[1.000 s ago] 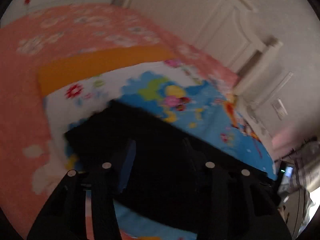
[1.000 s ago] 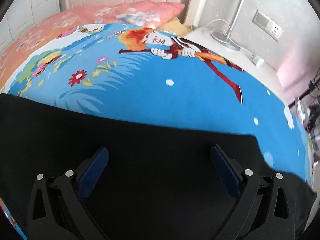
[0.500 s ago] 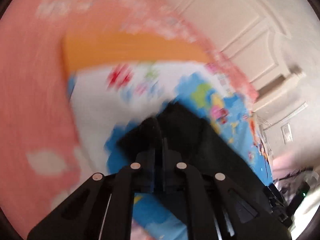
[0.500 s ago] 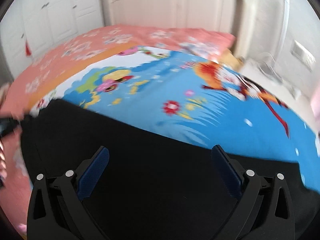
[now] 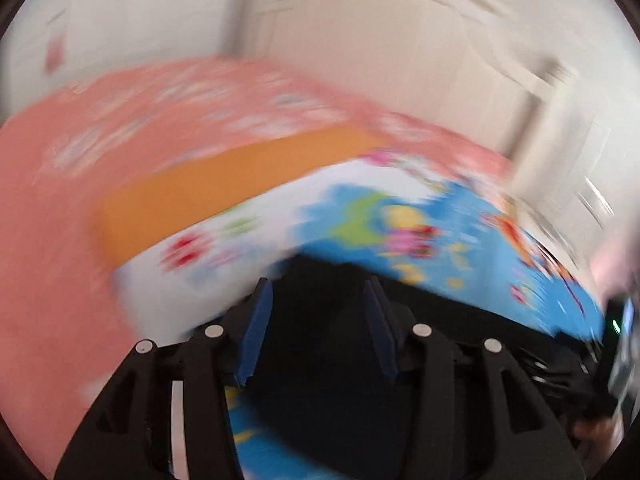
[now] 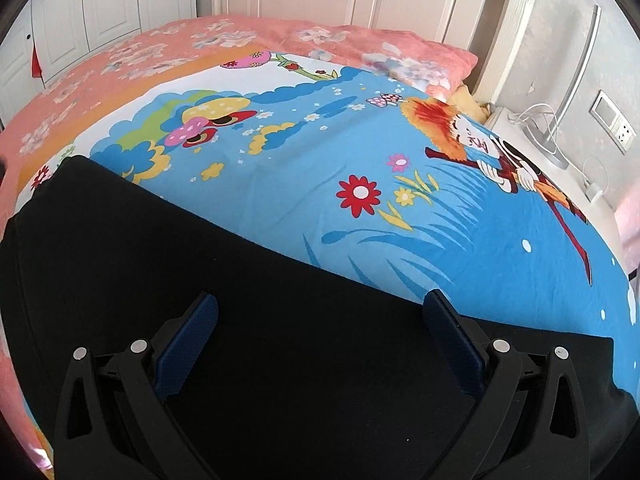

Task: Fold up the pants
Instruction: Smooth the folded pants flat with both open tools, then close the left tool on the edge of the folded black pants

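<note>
Black pants (image 6: 280, 320) spread flat on blue cartoon-print sheet (image 6: 400, 240), far edge straight.

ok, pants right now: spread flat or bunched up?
Spread flat. The black pants lie smooth on the cartoon sheet, far edge straight, no bunching. How many layers: cannot tell.

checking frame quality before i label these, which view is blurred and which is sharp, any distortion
Left wrist view: heavy motion smear across the bedspread and wardrobe, though the left gripper, jaws opening with no cloth pinched between them, stays crisp. Right wrist view: sharp throughout, black pants and right gripper clear. Both show fisheye bending and dark corners.
</note>
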The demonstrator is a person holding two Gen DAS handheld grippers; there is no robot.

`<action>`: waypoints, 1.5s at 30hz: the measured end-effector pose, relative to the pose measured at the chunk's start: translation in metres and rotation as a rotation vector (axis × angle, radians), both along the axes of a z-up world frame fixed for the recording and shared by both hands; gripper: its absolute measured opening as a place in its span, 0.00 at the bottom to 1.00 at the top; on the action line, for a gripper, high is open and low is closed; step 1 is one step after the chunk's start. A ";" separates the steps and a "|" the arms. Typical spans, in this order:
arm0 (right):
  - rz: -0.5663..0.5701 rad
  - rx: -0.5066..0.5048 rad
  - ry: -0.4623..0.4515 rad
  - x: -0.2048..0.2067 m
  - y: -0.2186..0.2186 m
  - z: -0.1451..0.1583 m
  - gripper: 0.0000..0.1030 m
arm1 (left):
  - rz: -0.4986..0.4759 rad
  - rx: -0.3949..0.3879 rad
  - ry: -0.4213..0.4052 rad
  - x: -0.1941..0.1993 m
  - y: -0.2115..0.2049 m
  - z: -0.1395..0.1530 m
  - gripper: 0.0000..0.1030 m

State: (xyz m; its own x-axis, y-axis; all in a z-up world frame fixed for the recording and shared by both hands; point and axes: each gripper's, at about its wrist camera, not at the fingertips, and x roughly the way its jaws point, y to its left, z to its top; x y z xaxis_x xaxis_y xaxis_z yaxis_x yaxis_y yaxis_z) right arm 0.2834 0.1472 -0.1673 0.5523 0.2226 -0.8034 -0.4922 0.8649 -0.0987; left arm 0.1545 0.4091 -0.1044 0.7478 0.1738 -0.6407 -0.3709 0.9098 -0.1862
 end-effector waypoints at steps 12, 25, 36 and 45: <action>-0.001 -0.001 0.002 0.000 0.000 -0.001 0.96 | -0.164 0.183 0.219 0.090 -0.025 -0.052 0.02; -0.013 0.048 0.002 -0.018 -0.011 0.021 0.96 | -0.001 0.114 0.130 -0.019 -0.033 -0.068 0.25; 0.005 -0.004 0.058 -0.118 -0.063 0.004 0.93 | -0.005 -0.179 -0.054 -0.052 0.004 -0.071 0.25; 0.025 0.019 0.059 -0.124 -0.069 -0.002 0.95 | 0.227 -0.627 -0.256 -0.133 0.076 -0.091 0.32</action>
State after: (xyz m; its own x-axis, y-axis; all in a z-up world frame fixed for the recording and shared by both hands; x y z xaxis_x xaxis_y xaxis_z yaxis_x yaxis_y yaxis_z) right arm 0.1597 0.0778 -0.1695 0.4979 0.2513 -0.8300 -0.5179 0.8538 -0.0522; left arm 0.0216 0.4848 -0.1954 0.8771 -0.0010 -0.4803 -0.4133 0.5081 -0.7557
